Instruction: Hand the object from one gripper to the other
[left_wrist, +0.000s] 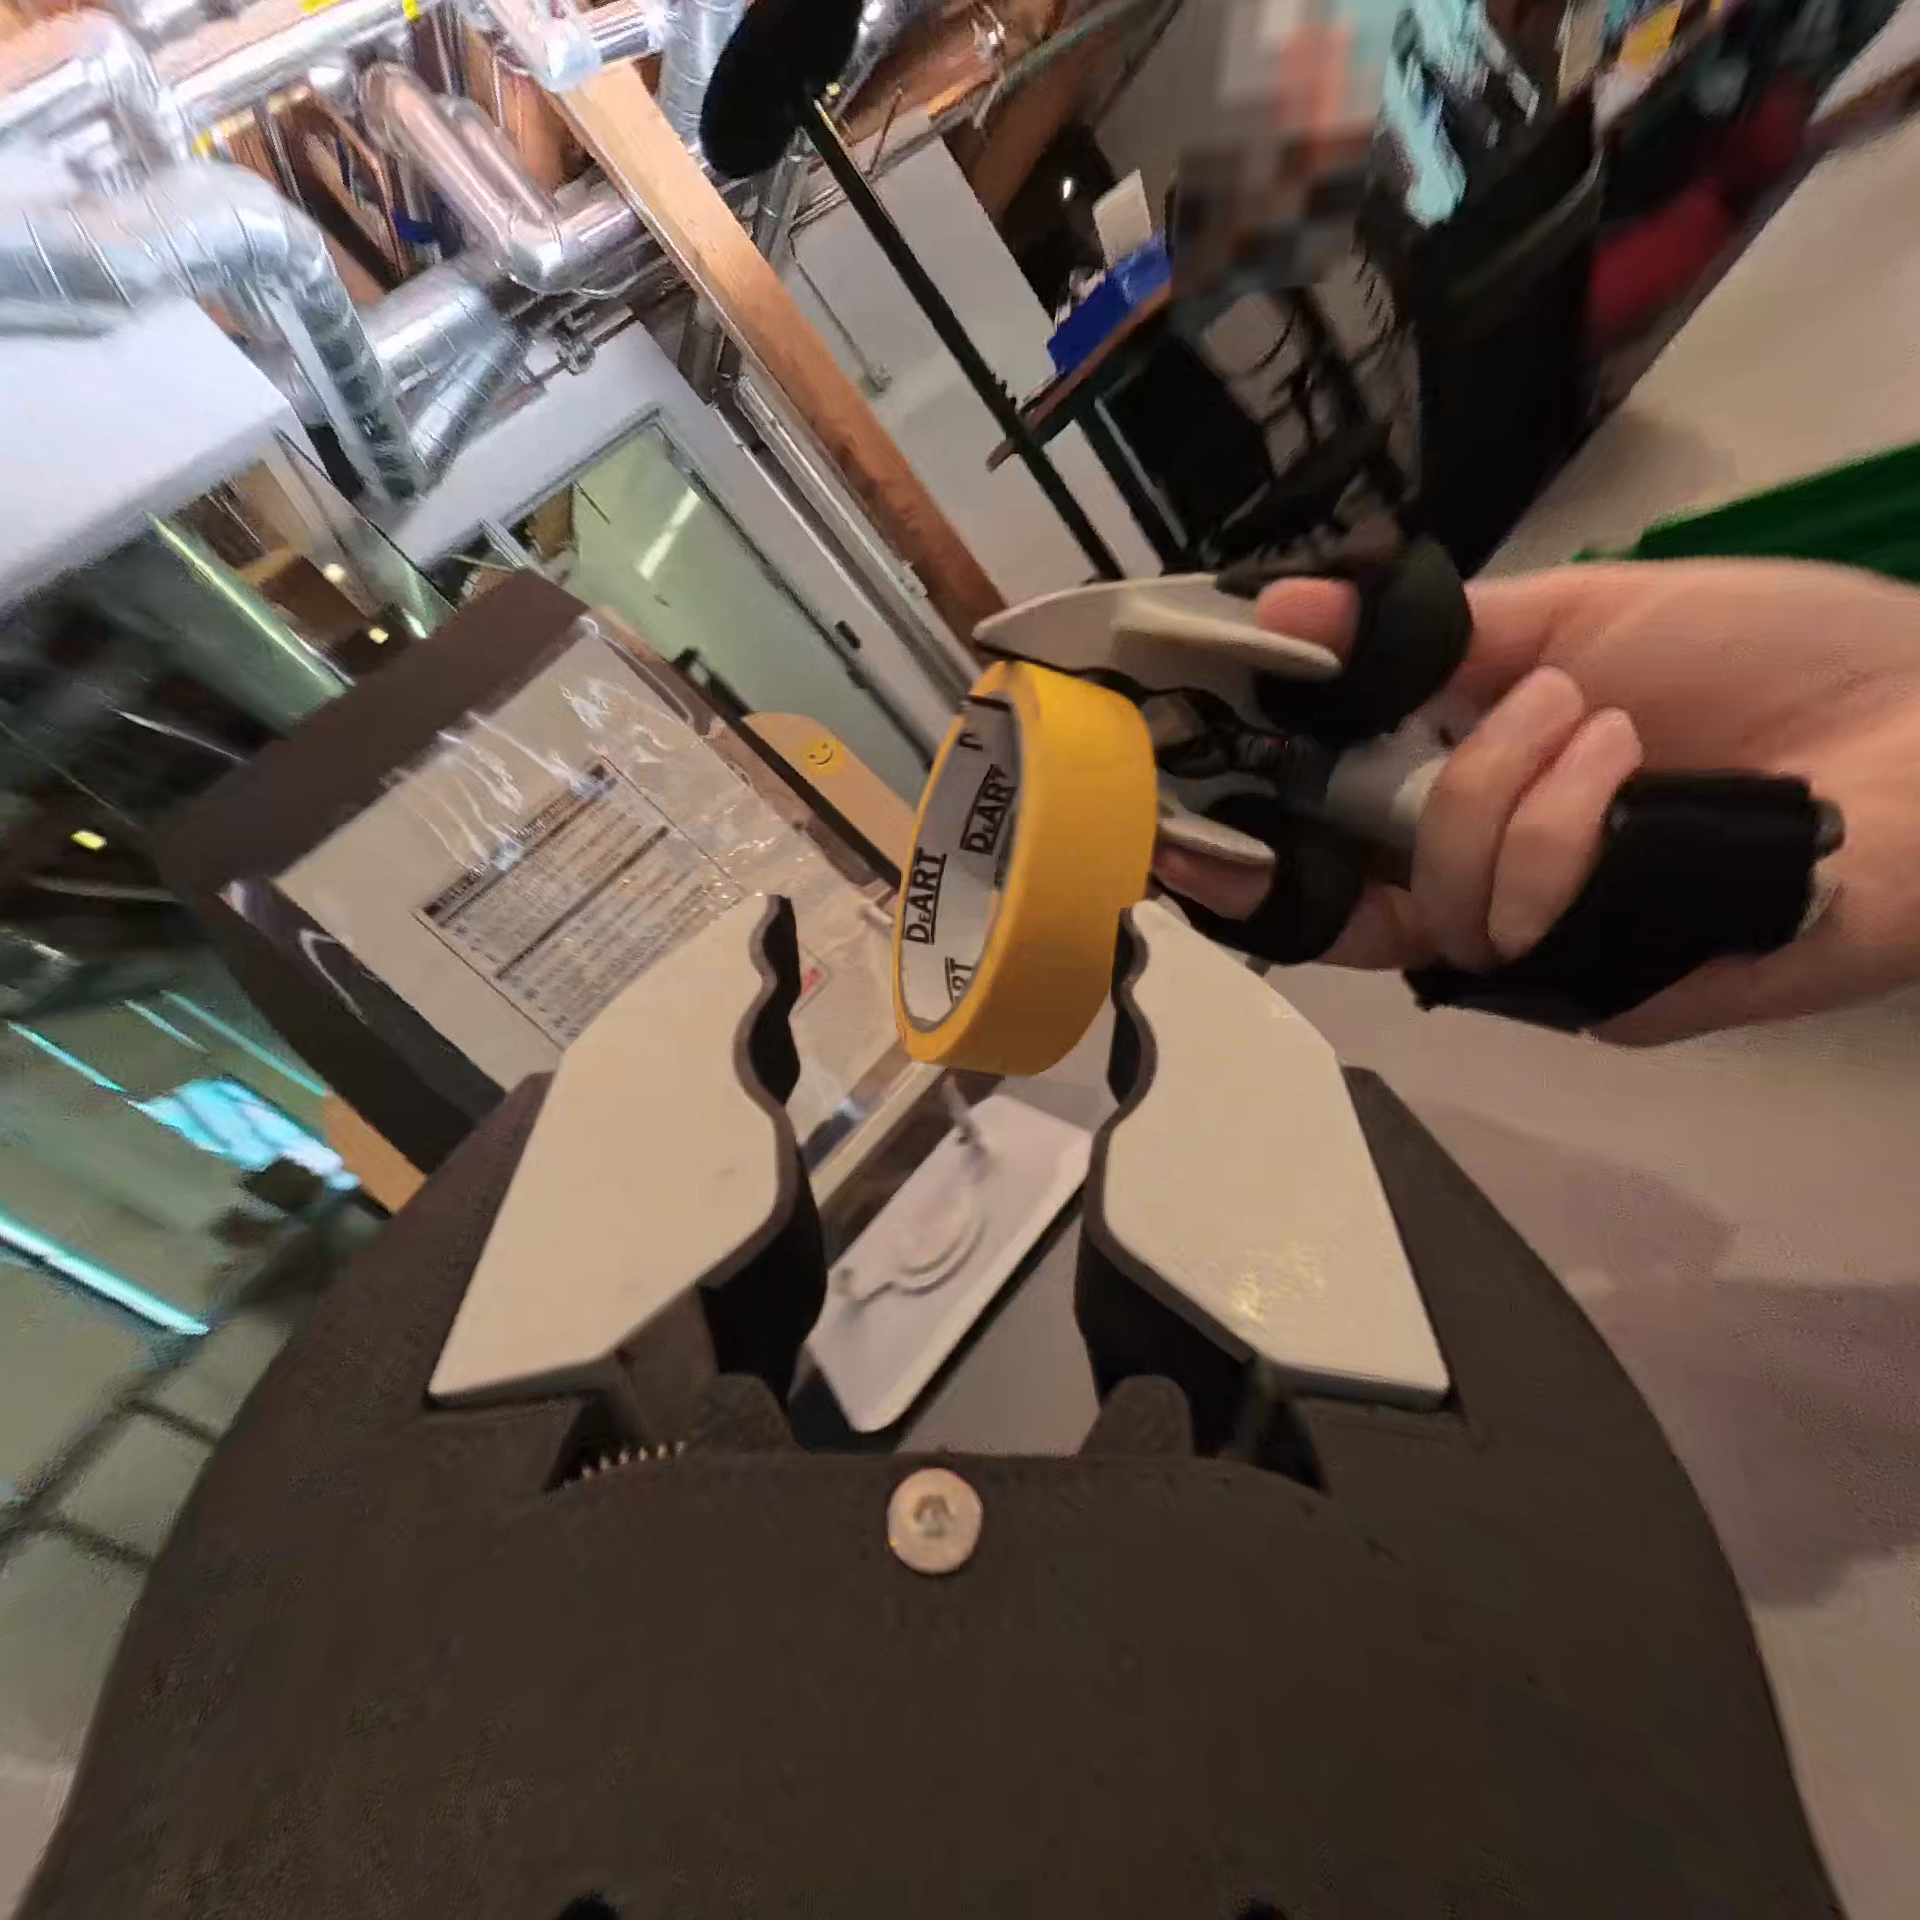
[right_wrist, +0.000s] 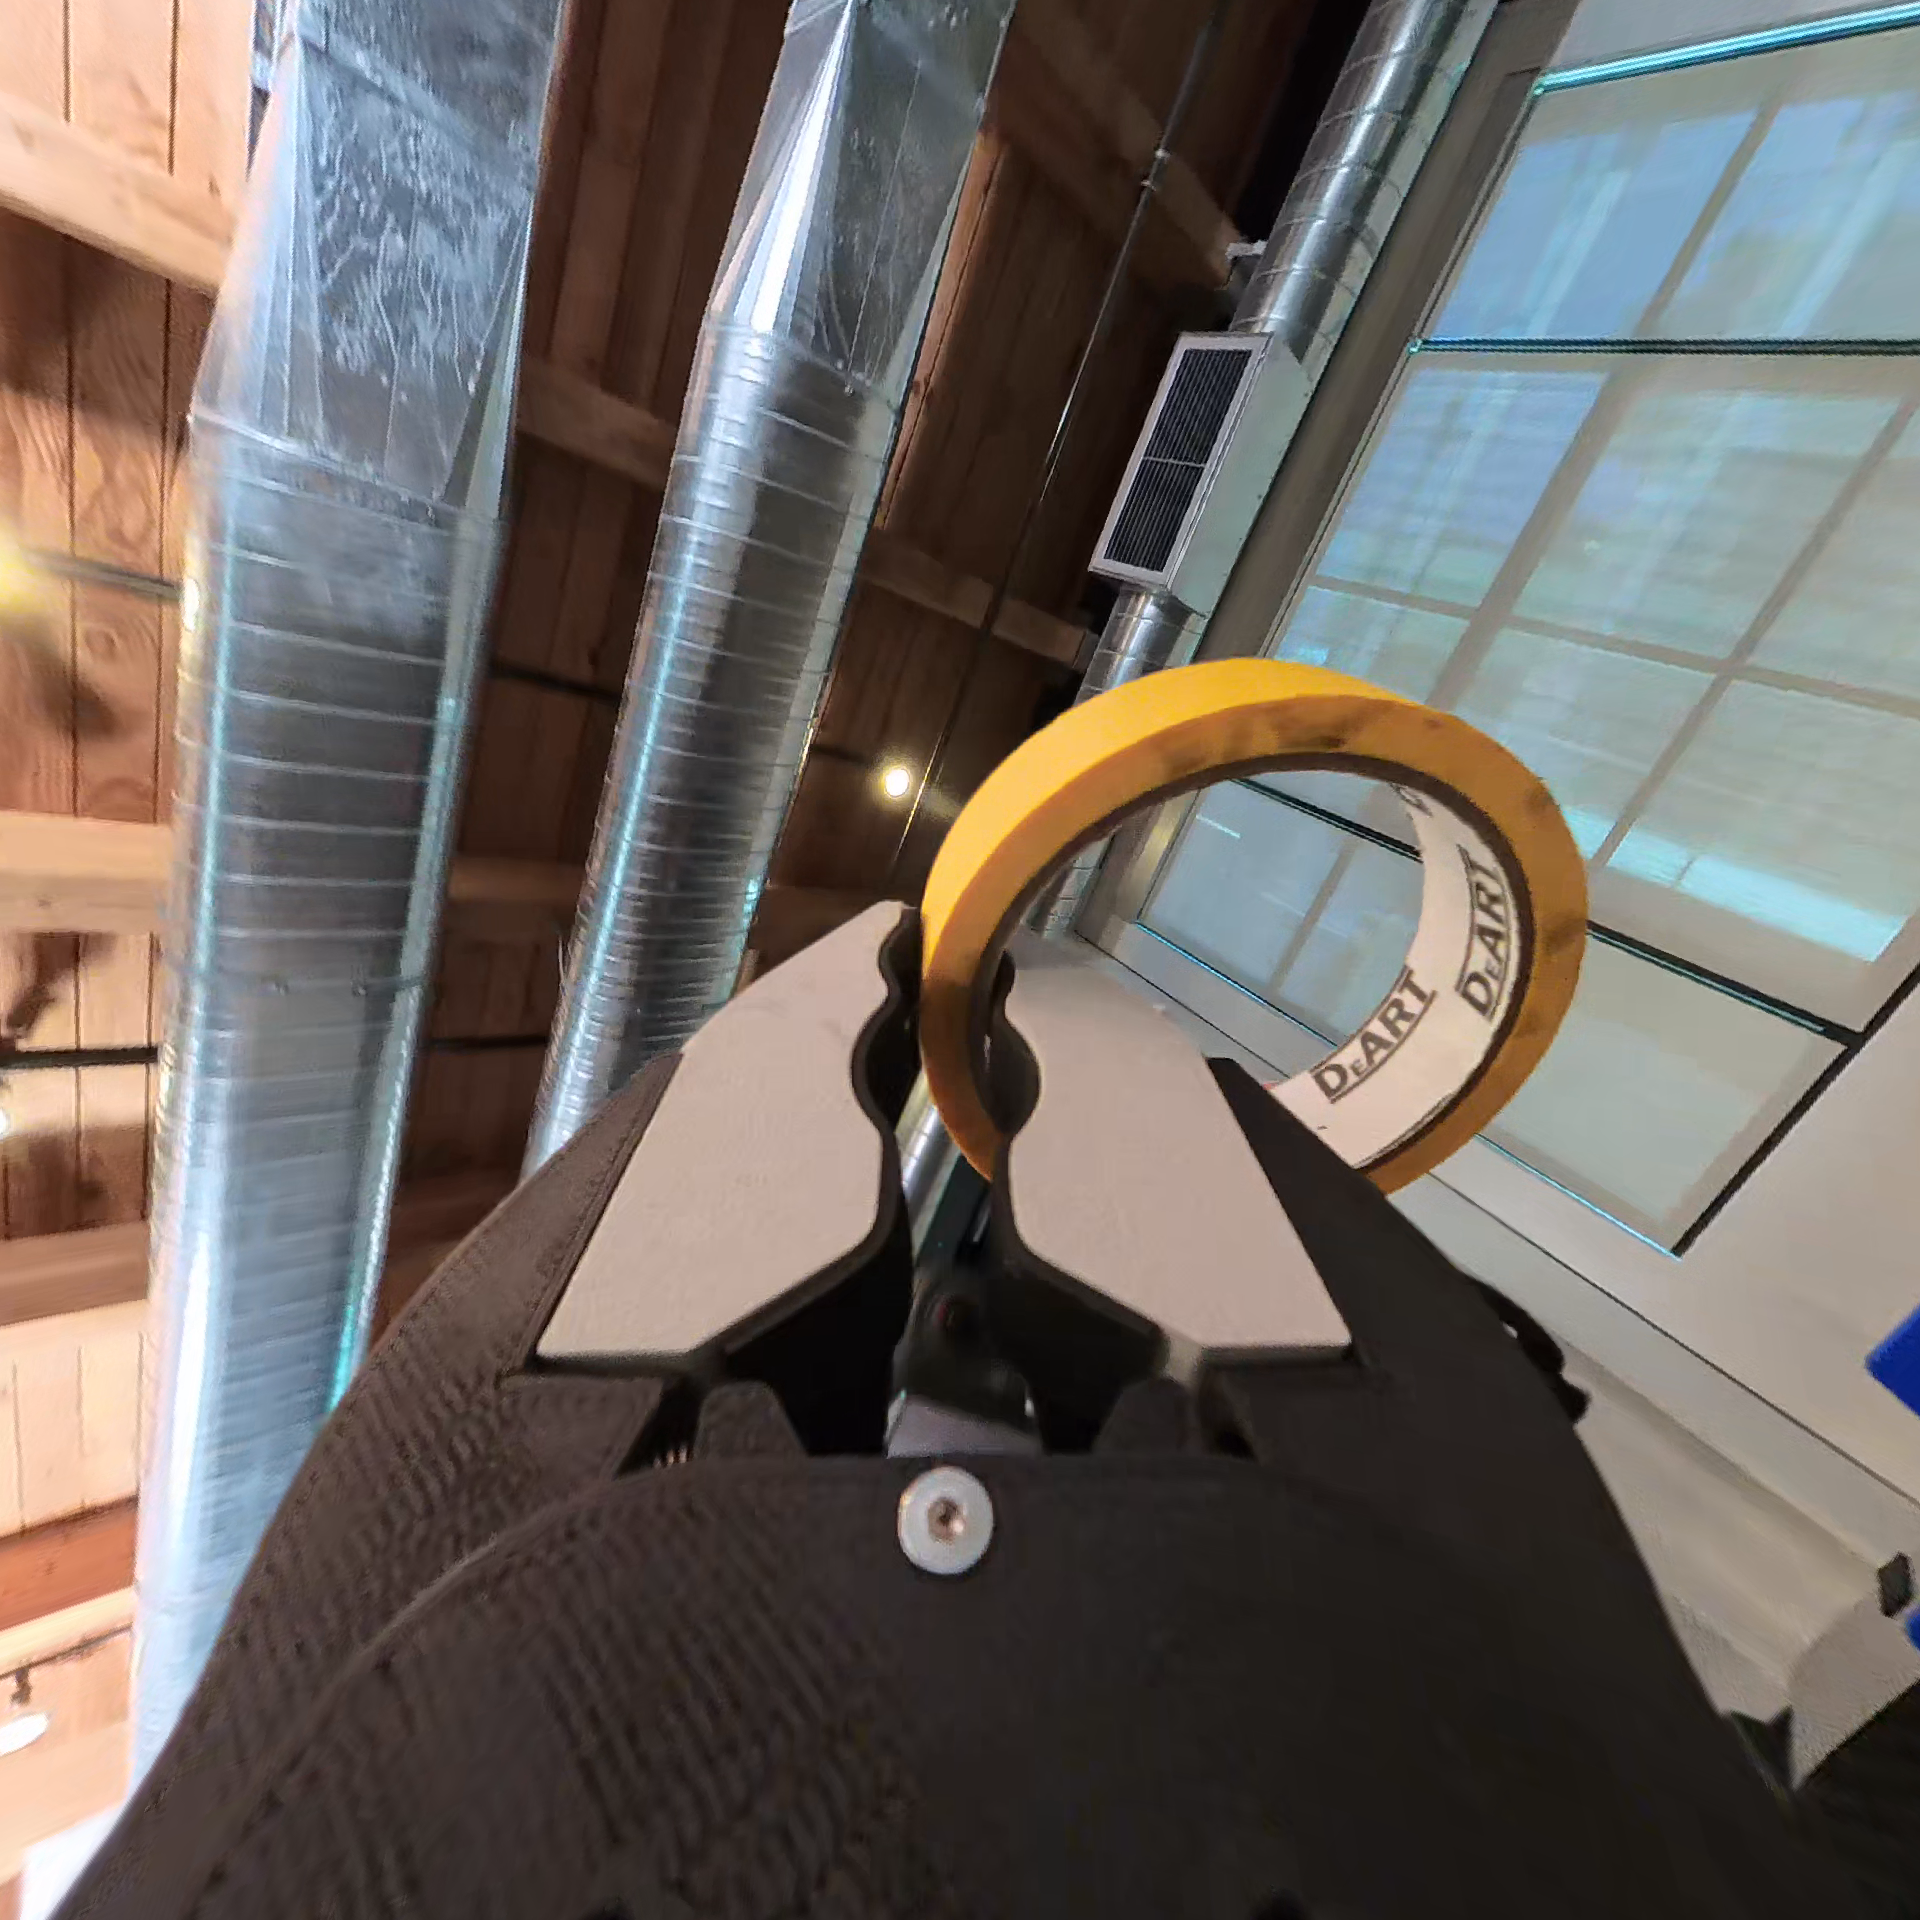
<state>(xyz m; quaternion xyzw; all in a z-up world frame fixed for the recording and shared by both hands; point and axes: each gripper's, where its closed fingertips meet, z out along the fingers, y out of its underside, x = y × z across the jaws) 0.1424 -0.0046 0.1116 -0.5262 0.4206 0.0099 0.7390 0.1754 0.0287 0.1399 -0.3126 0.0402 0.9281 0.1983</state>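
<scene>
A yellow roll of masking tape (left_wrist: 1049, 862) hangs in the air. My right gripper (left_wrist: 1101, 727), held by a hand (left_wrist: 1662, 707), comes in from the right and is shut on the roll's upper wall. In the right wrist view the right gripper (right_wrist: 951, 966) pinches the left side of the tape ring (right_wrist: 1247, 717), one finger outside and one inside it. My left gripper (left_wrist: 956, 920) is open. The roll's lower part sits between its fingertips, close to the right finger (left_wrist: 1226, 1143). I cannot tell if they touch.
Below the left gripper lie a dark board with a printed sheet under clear film (left_wrist: 582, 831) and a white plate (left_wrist: 935, 1268). Shelving (left_wrist: 1351, 364) stands behind. Silver ducts (right_wrist: 332, 727) and a window (right_wrist: 1662, 520) fill the right wrist view. Some 6 cm of space lies between my two pairs of fingers.
</scene>
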